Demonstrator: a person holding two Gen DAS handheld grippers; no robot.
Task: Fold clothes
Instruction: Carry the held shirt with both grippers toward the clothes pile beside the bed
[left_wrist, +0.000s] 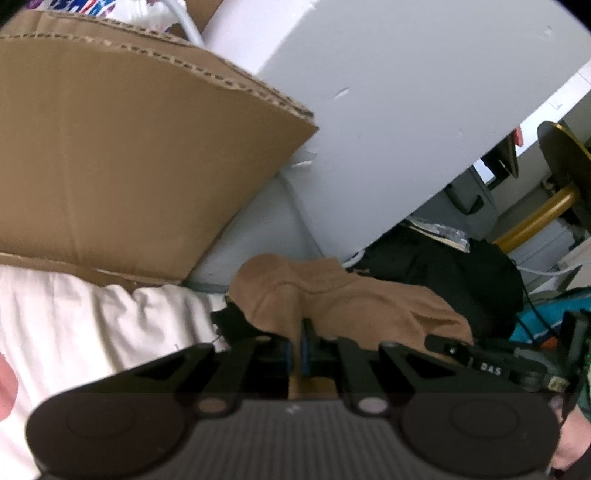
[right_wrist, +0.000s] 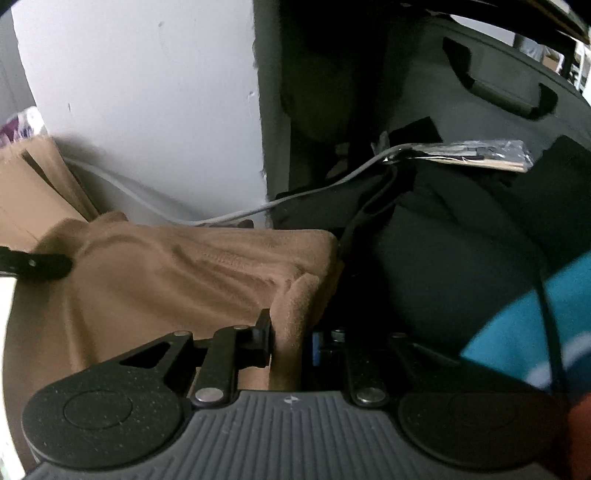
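Dim indoor light, soft blur throughout, fisheye bending at dark-vignetted edges.

the garment (left_wrist: 343, 306) lies on the sheet (left_wrist: 74, 325), bunched between the two grippers: left gripper (left_wrist: 301, 345) at its near edge in the left wrist view, right gripper (right_wrist: 291, 339) at its right corner in the right wrist view. behind it to the left stands a box (left_wrist: 129, 166); a wall (left_wrist: 388, 92) behind that. a bag (right_wrist: 461, 240) sits right of the garment, a cable (right_wrist: 295, 192) running across behind it.
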